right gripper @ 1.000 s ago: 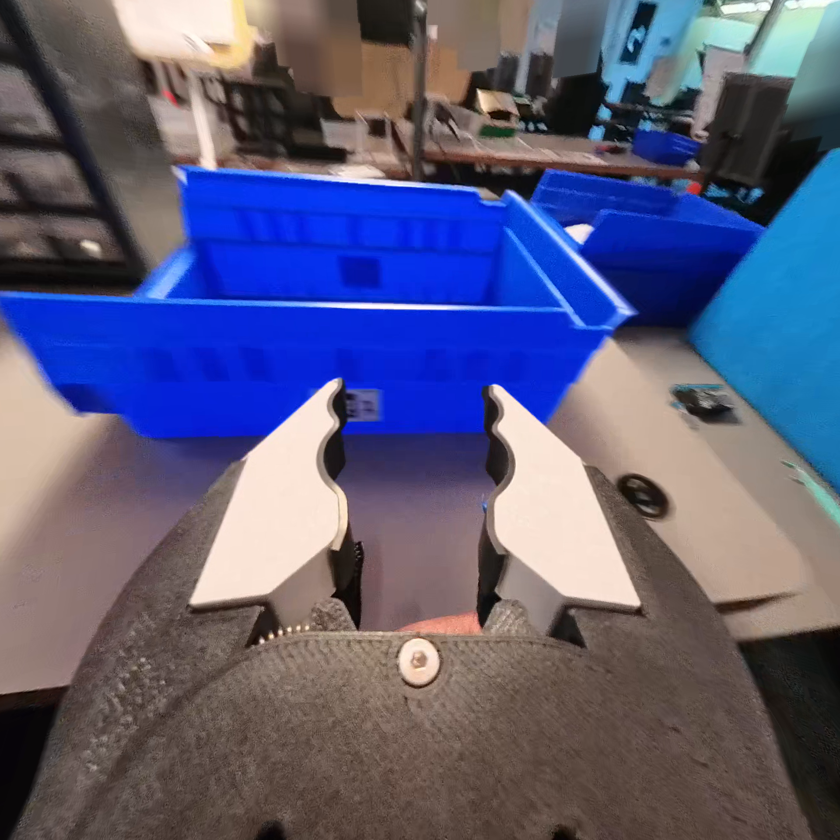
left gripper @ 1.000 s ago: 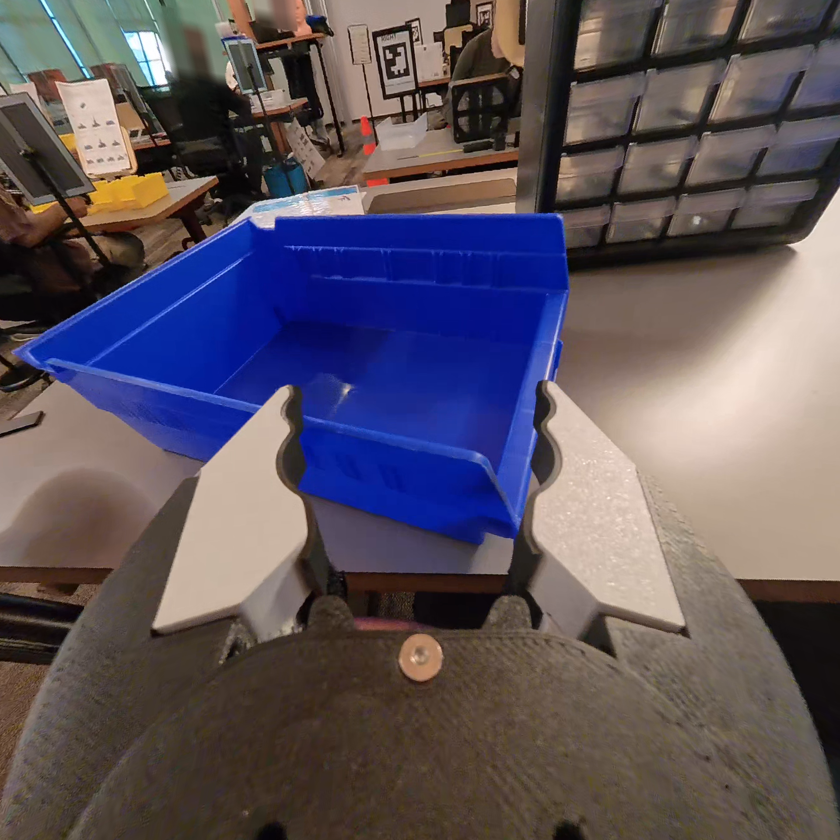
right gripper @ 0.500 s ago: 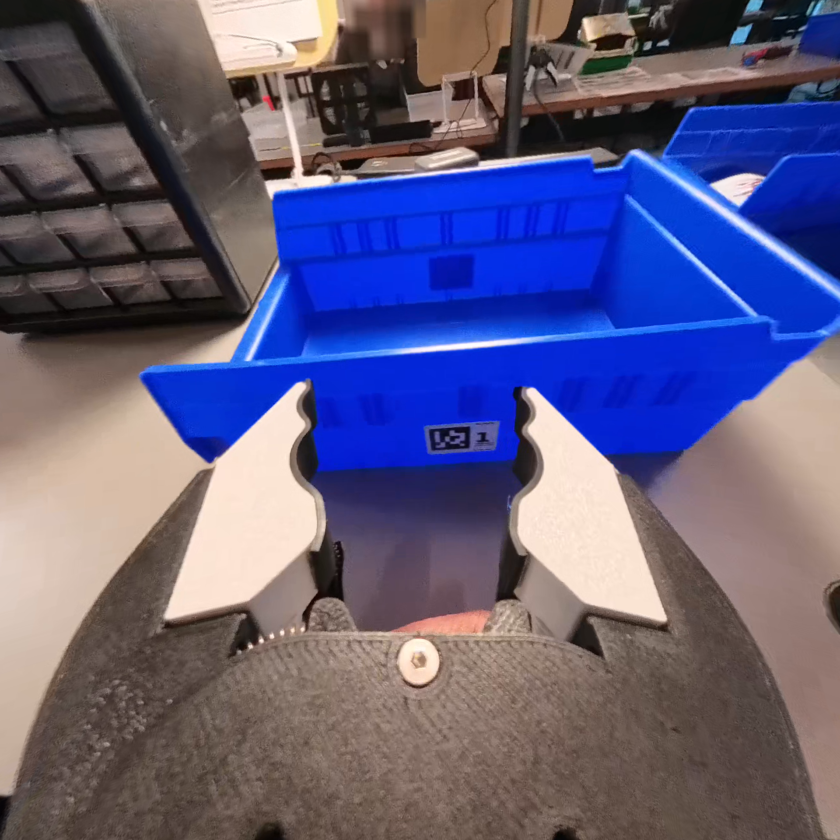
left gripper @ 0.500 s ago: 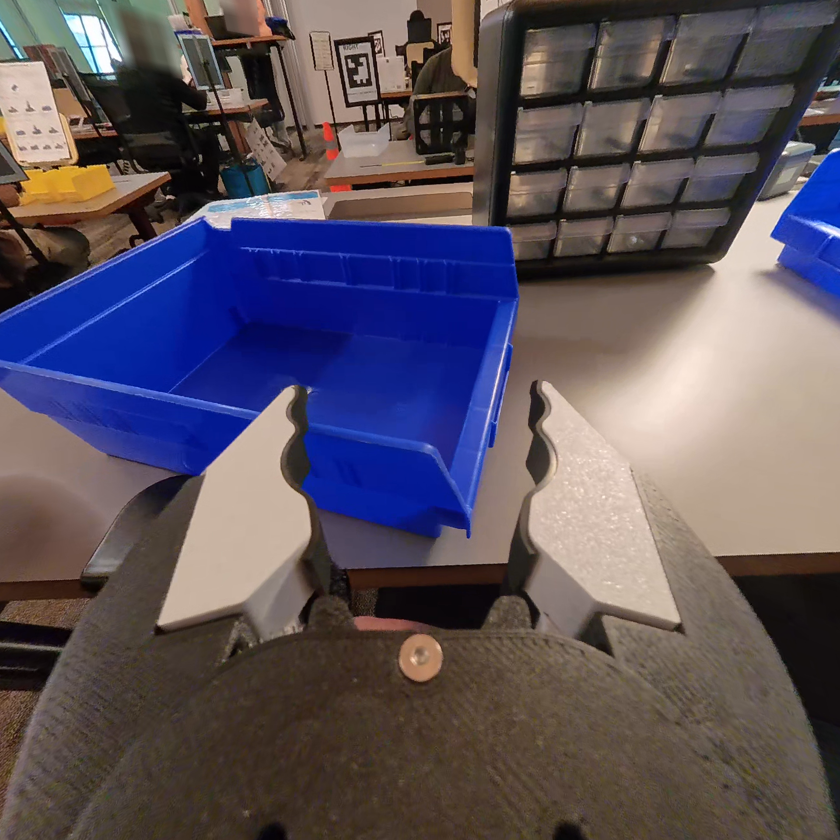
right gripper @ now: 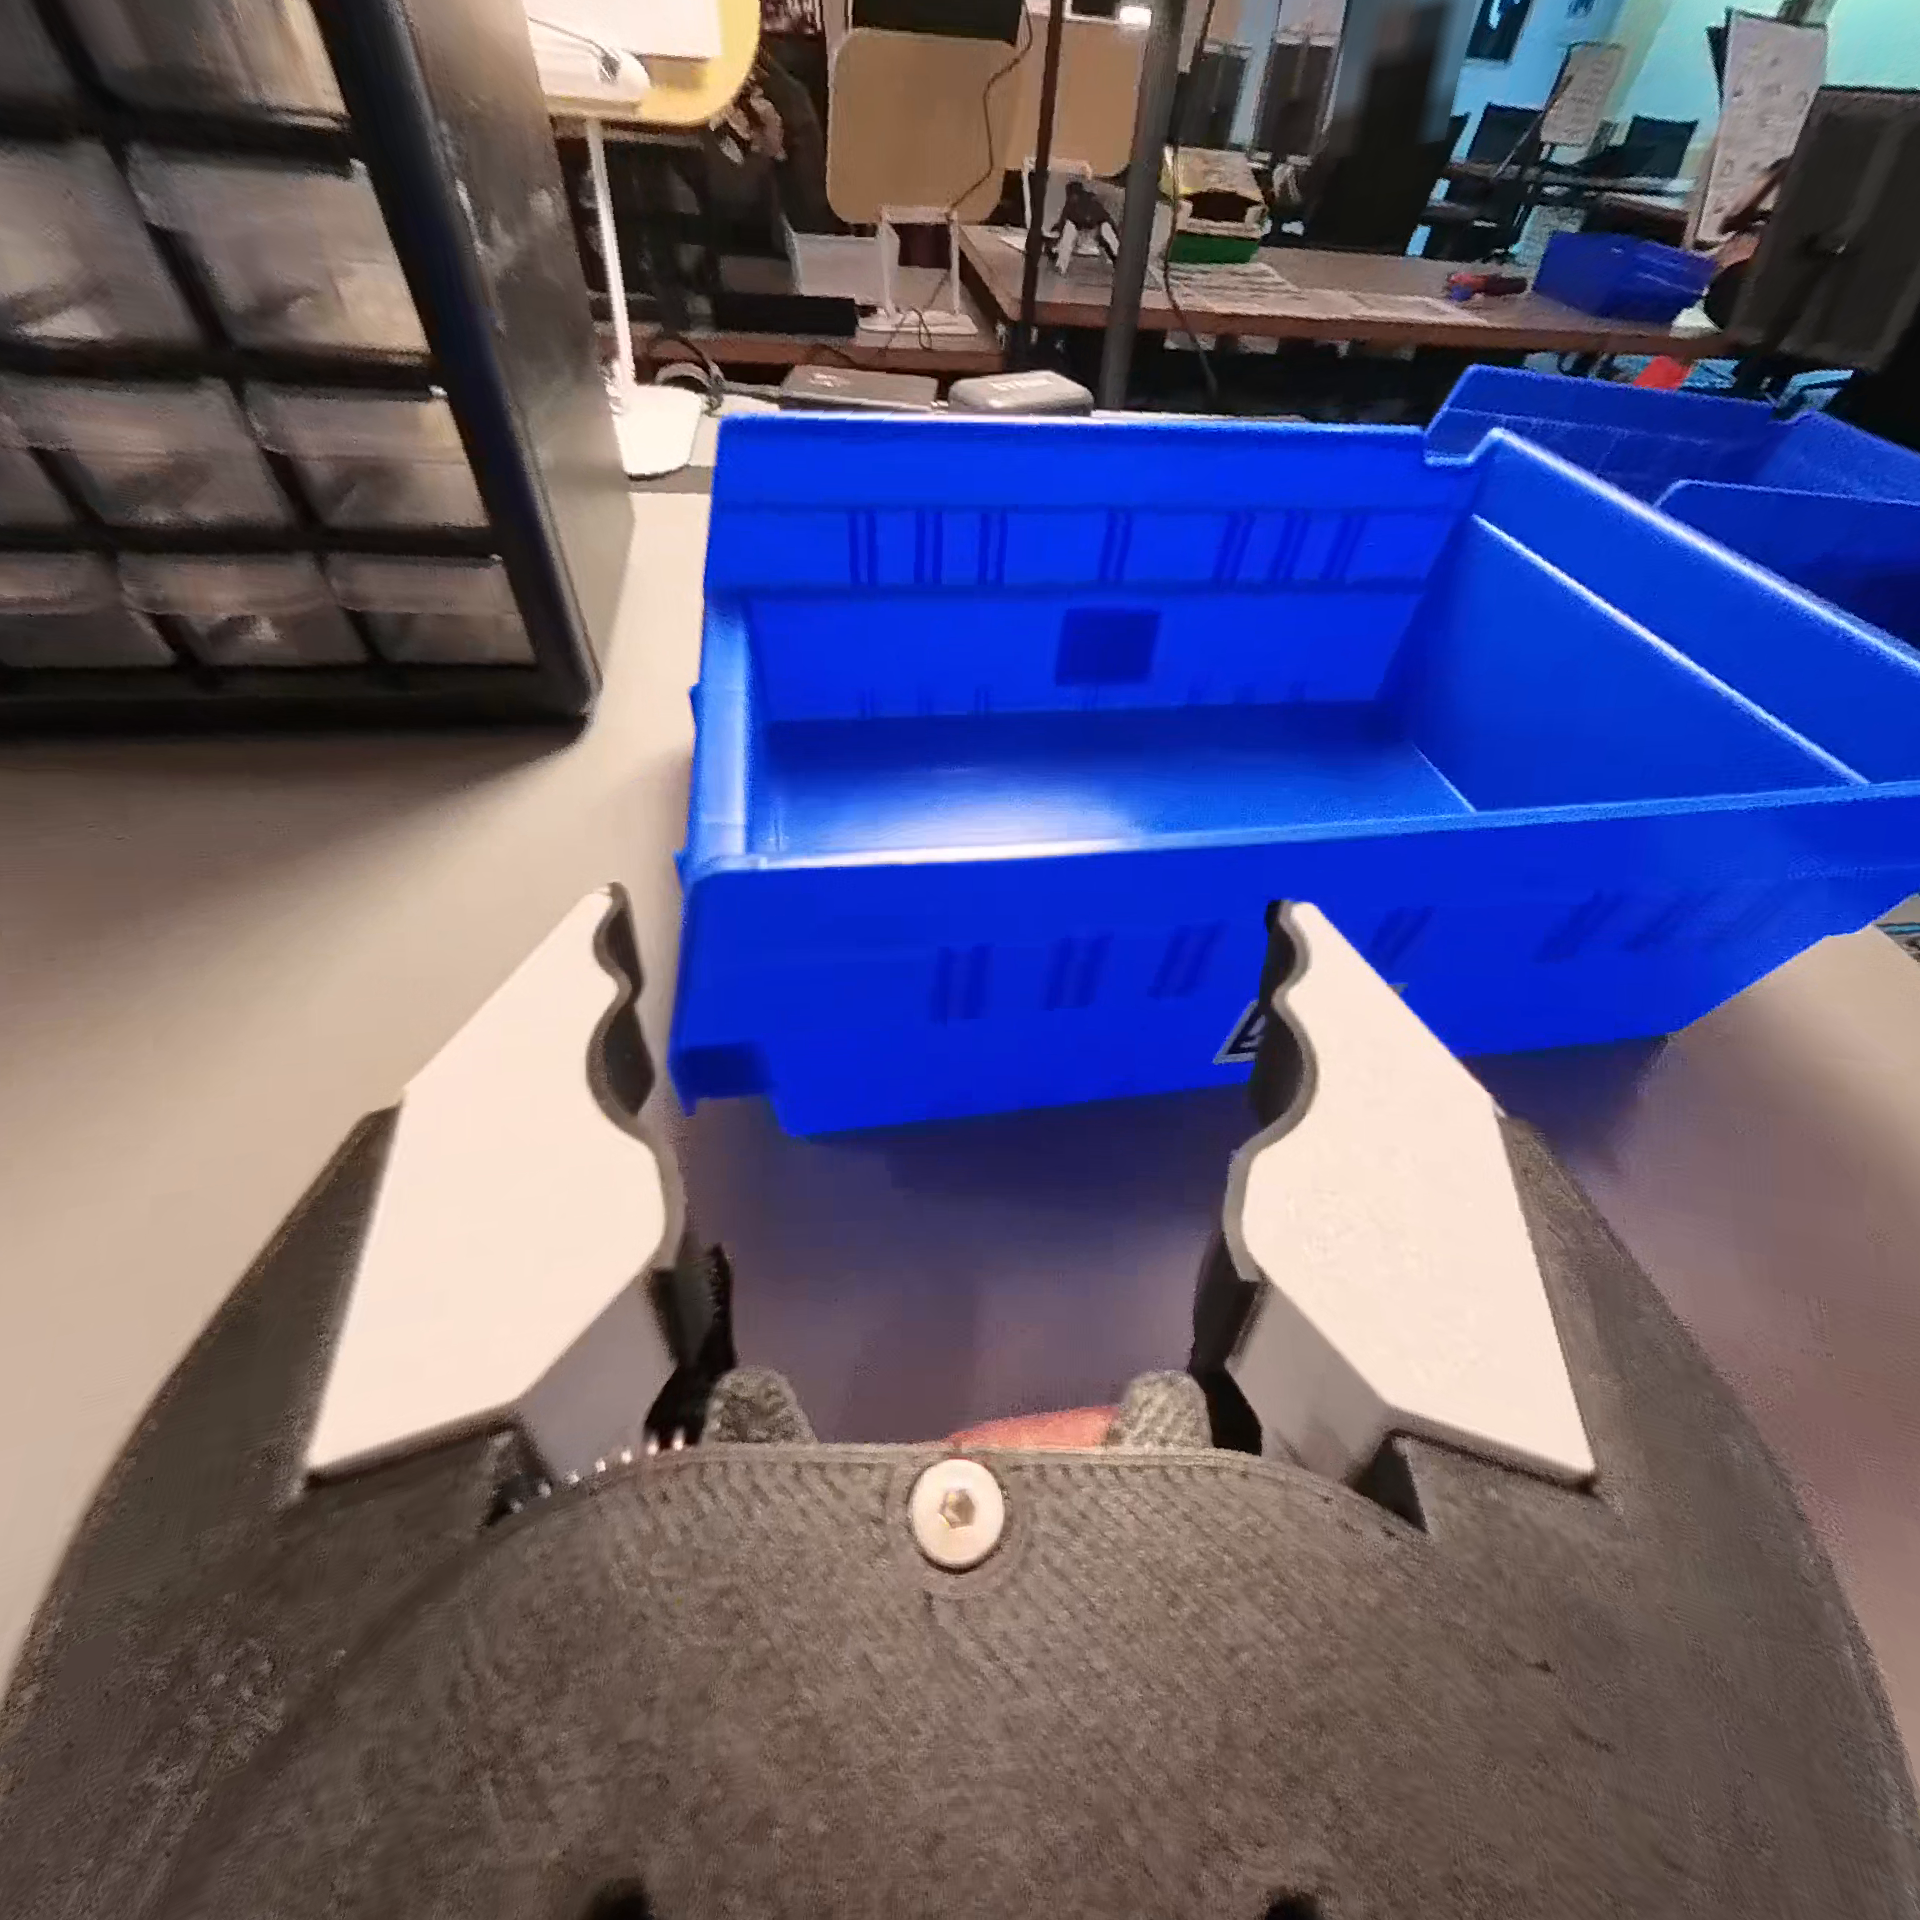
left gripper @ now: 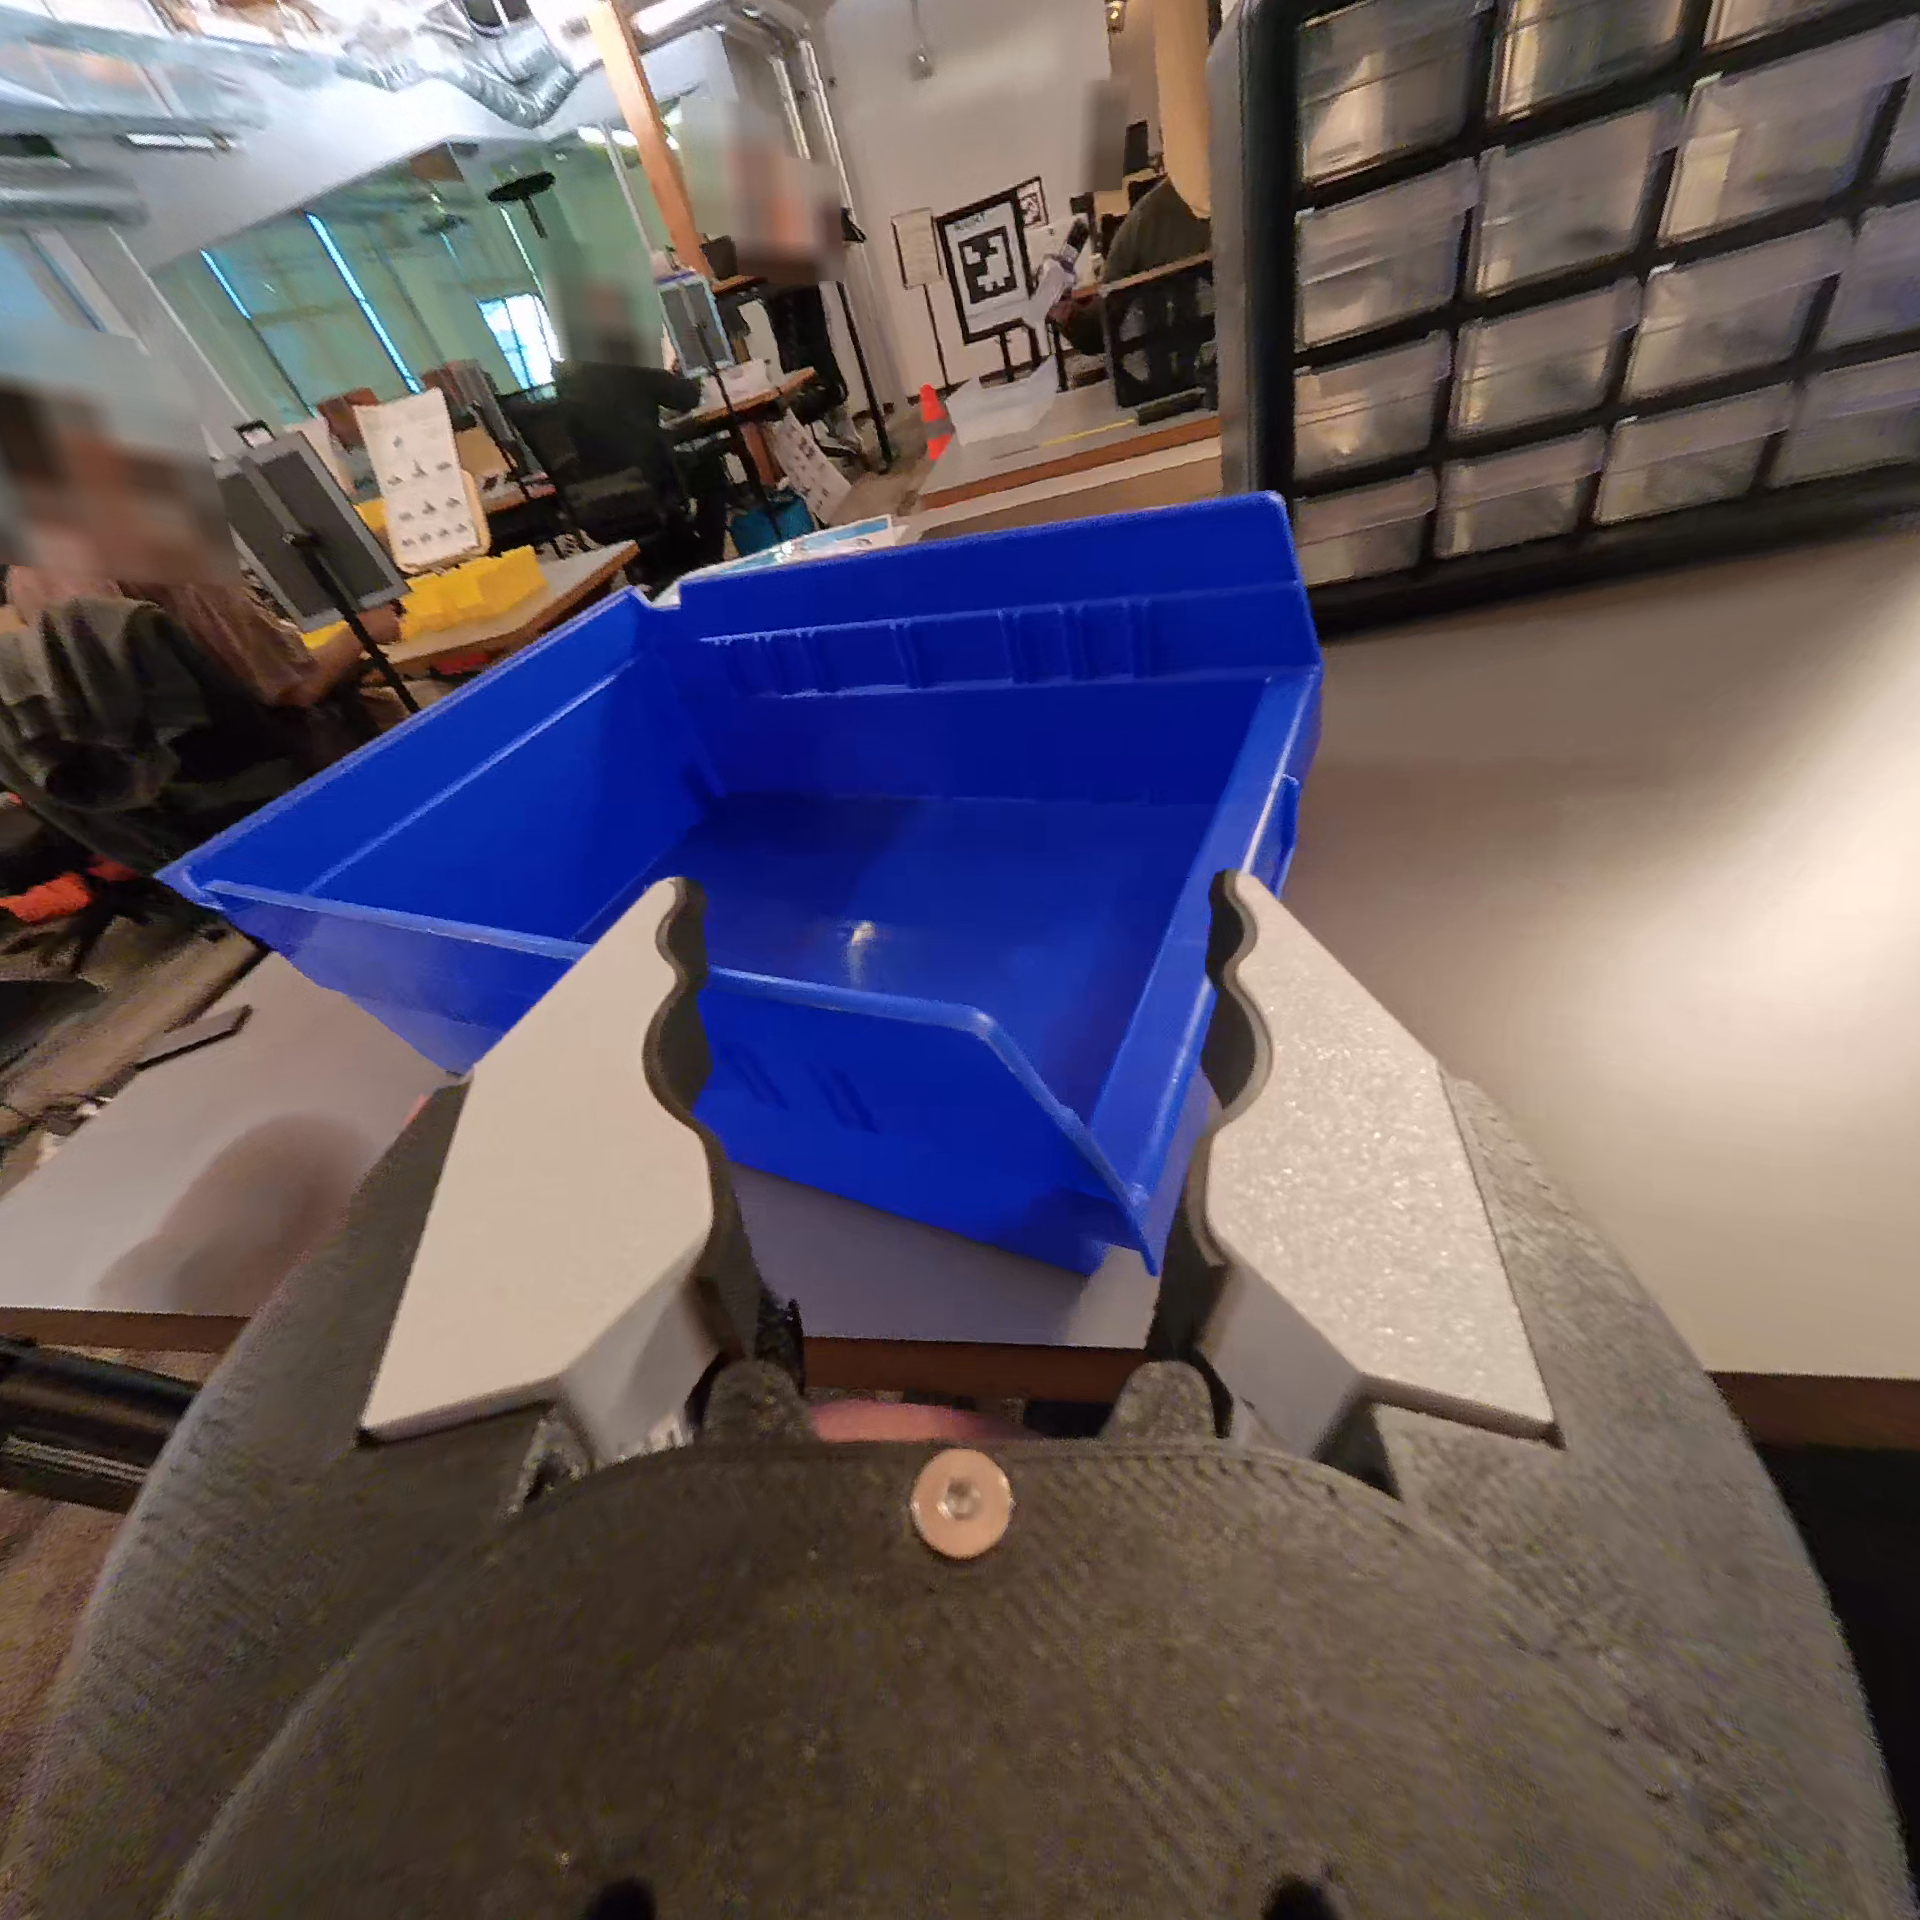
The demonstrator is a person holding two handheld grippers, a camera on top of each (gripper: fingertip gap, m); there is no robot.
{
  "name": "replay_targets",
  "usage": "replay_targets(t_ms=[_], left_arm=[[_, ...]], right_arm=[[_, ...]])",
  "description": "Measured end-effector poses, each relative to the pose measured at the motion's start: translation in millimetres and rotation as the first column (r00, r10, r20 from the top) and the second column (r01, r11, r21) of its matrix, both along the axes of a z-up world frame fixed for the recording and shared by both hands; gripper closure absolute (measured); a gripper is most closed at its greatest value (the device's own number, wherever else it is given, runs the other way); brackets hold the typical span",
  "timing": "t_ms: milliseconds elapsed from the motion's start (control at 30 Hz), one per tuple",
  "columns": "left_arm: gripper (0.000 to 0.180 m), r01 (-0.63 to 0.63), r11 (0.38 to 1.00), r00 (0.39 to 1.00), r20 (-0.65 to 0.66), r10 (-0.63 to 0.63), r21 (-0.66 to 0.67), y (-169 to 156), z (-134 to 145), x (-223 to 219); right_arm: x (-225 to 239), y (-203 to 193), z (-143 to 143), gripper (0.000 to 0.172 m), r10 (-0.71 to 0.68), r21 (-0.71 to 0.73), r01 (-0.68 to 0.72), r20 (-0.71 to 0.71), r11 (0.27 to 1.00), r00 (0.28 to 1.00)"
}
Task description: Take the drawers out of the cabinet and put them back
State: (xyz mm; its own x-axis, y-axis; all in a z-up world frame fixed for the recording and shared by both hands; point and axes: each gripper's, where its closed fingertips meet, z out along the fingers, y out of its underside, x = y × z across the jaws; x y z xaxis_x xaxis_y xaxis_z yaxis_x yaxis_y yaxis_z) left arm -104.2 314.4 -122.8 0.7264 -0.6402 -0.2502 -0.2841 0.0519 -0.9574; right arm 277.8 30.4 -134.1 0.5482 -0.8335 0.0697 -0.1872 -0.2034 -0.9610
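Observation:
A black cabinet (left gripper: 1579,281) with several clear drawers stands at the far side of the grey table (left gripper: 1610,883). It also shows at the upper left of the right wrist view (right gripper: 260,364). My left gripper (left gripper: 951,997) is open and empty, held above the near corner of an empty blue bin (left gripper: 831,831) on the table's left. My right gripper (right gripper: 951,1039) is wide open and empty, just in front of the near wall of another empty blue bin (right gripper: 1195,831) on the table's right.
More blue bins (right gripper: 1766,488) sit behind the right bin. The table's front edge (left gripper: 1818,1403) runs just below my left gripper. People sit at desks in the background, with yellow bins (left gripper: 468,597) on one desk.
My right gripper's jaws have opened much wider and it swung left, bringing the cabinet into view. My left gripper swung right then back left over the blue bin, its jaws about the same.

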Motion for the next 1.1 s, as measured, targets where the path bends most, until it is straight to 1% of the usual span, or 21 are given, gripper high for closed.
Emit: replay_targets(t_ms=[67, 133, 200, 300, 333, 400, 500, 533, 600, 667, 700, 767, 833, 933, 1000, 1033, 1100], left_arm=[[0.090, -0.021, 0.999, 1.000, -0.014, 0.021, 0.029, 5, 0, -4], [0.094, -0.043, 0.998, 0.999, -0.019, 0.044, 0.048, 12, 0, -11], [0.097, -0.069, 0.996, 0.997, -0.019, 0.070, 0.055, 23, 1, -19], [0.099, -0.103, 0.994, 0.995, 0.006, 0.103, 0.029, 37, 2, -33], [0.100, -0.102, 0.995, 0.995, 0.016, 0.101, 0.015, 37, 3, -36], [0.085, -0.121, 0.993, 0.992, 0.041, 0.120, 0.004, 36, 5, -39], [0.077, -0.134, 0.991, 0.985, 0.114, 0.132, 0.016, 28, 7, -36], [0.077, -0.144, 0.989, 0.985, 0.101, 0.139, 0.037, 27, 4, -35], [0.083, -0.184, 0.979, 0.982, 0.056, 0.180, 0.083, 31, 2, -36], [0.095, -0.192, 0.979, 0.980, 0.069, 0.187, 0.066, 35, 4, -39], [0.102, -0.192, 0.980, 0.979, 0.081, 0.187, 0.052, 37, 6, -42], [0.107, -0.191, 0.981, 0.977, 0.097, 0.188, 0.027, 41, 8, -48], [0.104, -0.184, 0.983, 0.979, 0.097, 0.181, 0.021, 39, 10, -51], [0.097, -0.157, 0.983, 0.986, 0.069, 0.151, 0.093, 20, 21, -49], [0.093, -0.171, 0.975, 0.985, 0.035, 0.168, 0.145, 14, 27, -51], [0.093, -0.175, 0.975, 0.985, 0.021, 0.173, 0.138, 15, 25, -52], [0.093, -0.174, 0.982, 0.984, -0.008, 0.175, 0.066, 22, 8, -51]], right_arm=[[4, -5, -1, 0.057, -0.004, -0.012, 0.004, 0.011, 1.000, 1.000], [5, -12, -2, 0.069, 0.014, -0.005, -0.014, 0.006, 1.000, 1.000], [10, -28, -1, 0.077, -0.001, -0.009, 0.001, 0.017, 1.000, 1.000], [20, -57, 0, 0.099, -0.053, -0.007, 0.054, 0.020, 0.999, 0.998], [23, -66, -1, 0.100, -0.065, -0.003, 0.065, 0.018, 0.998, 0.998], [27, -76, -6, 0.100, -0.063, -0.002, 0.063, -0.005, 0.998, 0.998], [33, -81, -11, 0.097, -0.049, -0.011, 0.048, -0.023, 0.999, 0.999], [34, -82, -11, 0.103, -0.038, -0.010, 0.037, -0.024, 0.999, 0.999], [39, -88, -9, 0.122, -0.046, -0.032, 0.045, -0.010, 0.998, 0.999], [48, -101, -8, 0.141, -0.077, -0.049, 0.077, 0.008, 0.996, 0.997], [53, -109, -7, 0.145, -0.092, -0.050, 0.093, 0.013, 0.994, 0.996], [63, -123, -8, 0.147, -0.110, -0.049, 0.110, 0.003, 0.993, 0.994], [72, -136, -9, 0.147, -0.129, -0.041, 0.128, -0.015, 0.991, 0.992], [78, -151, -8, 0.146, -0.145, -0.045, 0.144, -0.029, 0.989, 0.989], [80, -155, -7, 0.143, -0.133, -0.043, 0.131, -0.033, 0.990, 0.991], [82, -156, -7, 0.142, -0.127, -0.052, 0.125, -0.031, 0.991, 0.991], [90, -160, -6, 0.144, -0.131, -0.066, 0.129, -0.018, 0.989, 0.991]])
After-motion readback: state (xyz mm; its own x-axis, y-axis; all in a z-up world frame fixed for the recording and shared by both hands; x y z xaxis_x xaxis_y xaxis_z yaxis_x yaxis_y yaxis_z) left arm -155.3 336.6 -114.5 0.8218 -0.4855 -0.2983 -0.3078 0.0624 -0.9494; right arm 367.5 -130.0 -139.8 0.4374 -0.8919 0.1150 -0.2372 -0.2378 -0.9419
